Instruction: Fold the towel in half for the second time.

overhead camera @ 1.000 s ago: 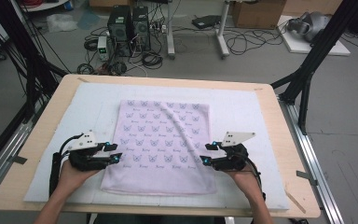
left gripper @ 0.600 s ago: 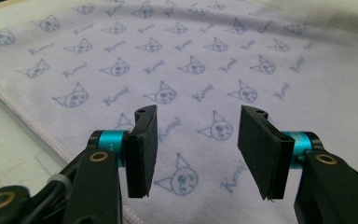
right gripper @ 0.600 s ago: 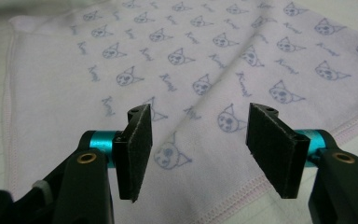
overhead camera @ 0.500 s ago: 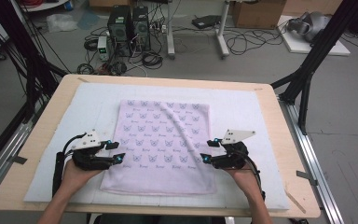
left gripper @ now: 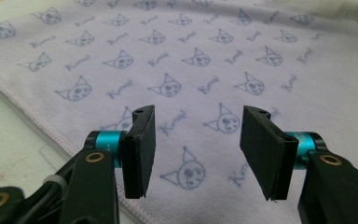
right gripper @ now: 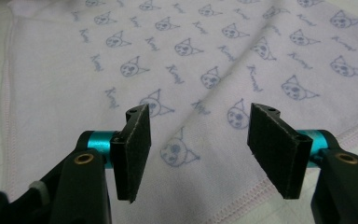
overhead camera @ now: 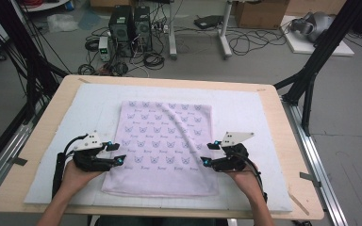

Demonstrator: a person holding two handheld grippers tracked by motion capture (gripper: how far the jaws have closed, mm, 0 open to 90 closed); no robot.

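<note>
A pale lilac towel (overhead camera: 166, 146) printed with small cat faces lies flat on a white mat (overhead camera: 245, 117), with a slight ridge running across it. My left gripper (overhead camera: 118, 154) rests at the towel's left edge near the front and points inward. Its jaws have just been opening. In the left gripper view the left gripper (left gripper: 196, 149) is open over the towel (left gripper: 205, 56), with nothing between the pads. My right gripper (overhead camera: 208, 154) mirrors it at the right edge. It has also just been opening, and the right gripper (right gripper: 198, 149) stands open above the towel's hem (right gripper: 242, 196).
The mat covers a wooden table (overhead camera: 287, 141) with bare margins all round. Black frame struts (overhead camera: 311, 70) rise at the right and left sides. Computer towers (overhead camera: 129, 28) and cables lie on the floor beyond the far edge.
Both grippers' jaws stand a little wider apart than a second ago. The hands and the towel have kept their places.
</note>
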